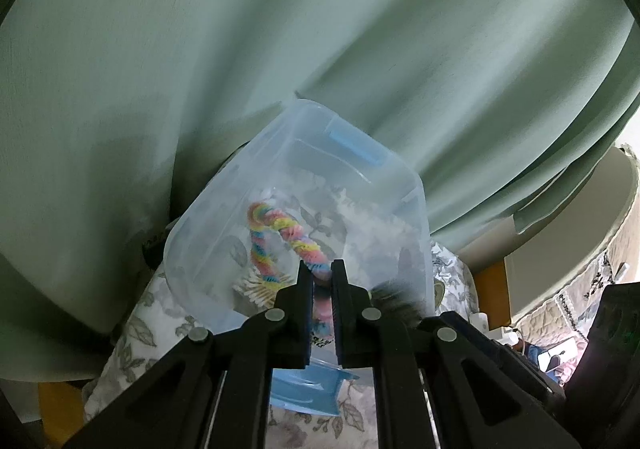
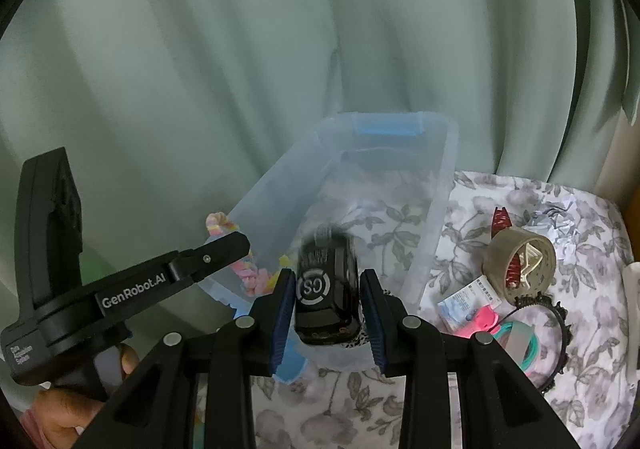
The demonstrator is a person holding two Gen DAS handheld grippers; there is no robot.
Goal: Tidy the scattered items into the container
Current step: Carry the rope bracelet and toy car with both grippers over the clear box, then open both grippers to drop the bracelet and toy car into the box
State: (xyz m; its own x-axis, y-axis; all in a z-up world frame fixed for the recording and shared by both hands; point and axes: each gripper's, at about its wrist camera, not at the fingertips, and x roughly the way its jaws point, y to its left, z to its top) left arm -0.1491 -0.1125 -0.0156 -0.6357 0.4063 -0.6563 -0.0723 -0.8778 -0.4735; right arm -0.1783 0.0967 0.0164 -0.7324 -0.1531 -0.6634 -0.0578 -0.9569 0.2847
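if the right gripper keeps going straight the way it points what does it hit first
Probably the floor of the clear container. The right gripper, shut on the black device, points down into its open top, over a bare stretch of the bottom; depth is hard to judge.

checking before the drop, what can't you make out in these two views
- Left wrist view: the twisted cord's lower end, hidden between the left tongs; dark furry thing blurred, partly behind the tongs.
- Right wrist view: black device blurred at its top, its base hides part of the bin floor.
- Sachet print too small.
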